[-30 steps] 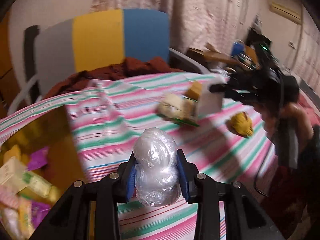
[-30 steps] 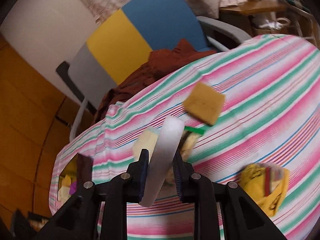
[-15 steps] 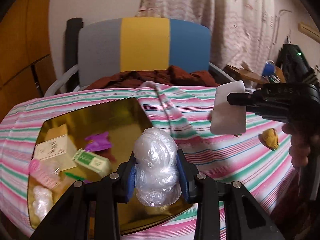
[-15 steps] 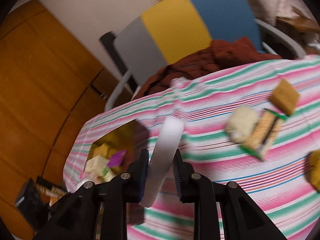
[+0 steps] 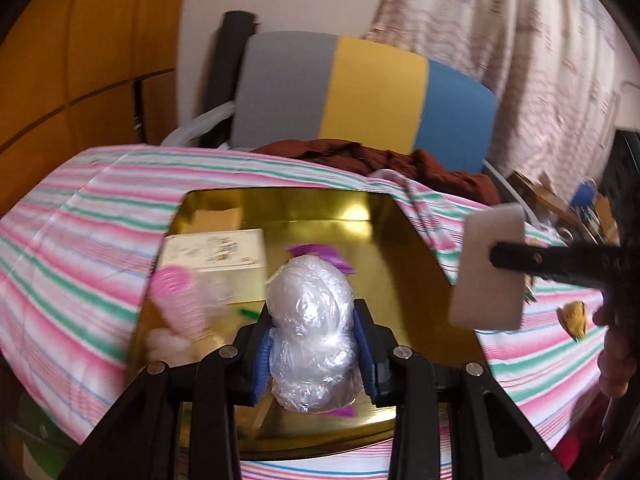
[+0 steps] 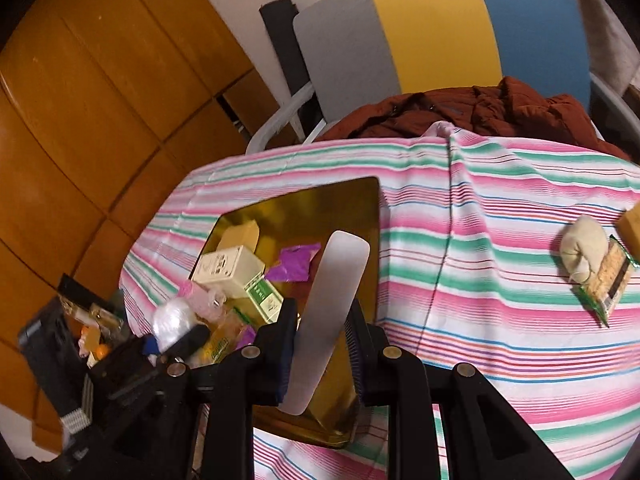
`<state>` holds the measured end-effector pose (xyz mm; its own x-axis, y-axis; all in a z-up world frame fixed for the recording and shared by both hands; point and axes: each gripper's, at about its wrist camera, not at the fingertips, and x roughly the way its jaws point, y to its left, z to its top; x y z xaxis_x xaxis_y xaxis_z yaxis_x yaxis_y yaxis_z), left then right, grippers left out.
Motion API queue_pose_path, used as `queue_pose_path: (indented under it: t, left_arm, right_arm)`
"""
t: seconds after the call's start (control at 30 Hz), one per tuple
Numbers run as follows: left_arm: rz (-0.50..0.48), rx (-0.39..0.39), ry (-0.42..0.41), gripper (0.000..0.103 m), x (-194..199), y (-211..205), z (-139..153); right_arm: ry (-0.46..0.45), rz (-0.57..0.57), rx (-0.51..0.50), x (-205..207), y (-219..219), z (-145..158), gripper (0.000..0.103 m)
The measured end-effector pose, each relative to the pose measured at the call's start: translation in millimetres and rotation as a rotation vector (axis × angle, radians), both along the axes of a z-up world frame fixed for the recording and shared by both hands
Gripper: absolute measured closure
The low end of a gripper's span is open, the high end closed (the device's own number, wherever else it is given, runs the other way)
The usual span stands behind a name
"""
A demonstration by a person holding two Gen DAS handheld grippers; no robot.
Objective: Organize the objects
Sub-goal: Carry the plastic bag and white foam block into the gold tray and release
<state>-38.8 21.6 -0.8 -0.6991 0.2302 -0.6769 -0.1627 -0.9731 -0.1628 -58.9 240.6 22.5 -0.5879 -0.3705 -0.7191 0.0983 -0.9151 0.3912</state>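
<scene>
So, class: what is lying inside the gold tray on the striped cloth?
Inside the gold tray: a cream box, a tan block, a purple wrapper, a green-and-white packet and a pink item. Both grippers and their loads hide its near part.

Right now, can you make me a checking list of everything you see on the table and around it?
Surface: pink, green and white striped tablecloth.
Job's things: shiny gold rectangular tin holding a cream box and purple wrapper.
Clutter: cream cloth pouch and green cracker packet lie outside the tin.
Grippers: left tool clamps a clear plastic-wrapped bundle; right tool clamps a flat white pad.
Cables: nothing seen.
Surroundings: grey, yellow and blue chair, rust-brown jacket.
</scene>
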Motion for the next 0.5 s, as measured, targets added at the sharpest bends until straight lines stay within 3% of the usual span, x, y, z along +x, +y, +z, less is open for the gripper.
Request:
queue_pose_path:
  t: [0.27,0.37,0.5]
  left_arm:
    - [0.052,0.097,-0.027,0.067,-10.4,-36.3,-1.9]
    - [0.025,0.118,-0.033,0.067,-15.4,-29.3,0.4]
    - [0.001,0.117,-0.047,0.066,-26.1,-15.1,-1.1]
  right_arm:
    - [-0.053,0.038,0.071,-6.2,-27.8,-9.8,0.074]
    - [-0.043,0.05,0.039,-5.7,-31.5,-10.6,0.06]
    - [-0.047,0.041,0.029,-1.7,-33.1,-14.5,0.049]
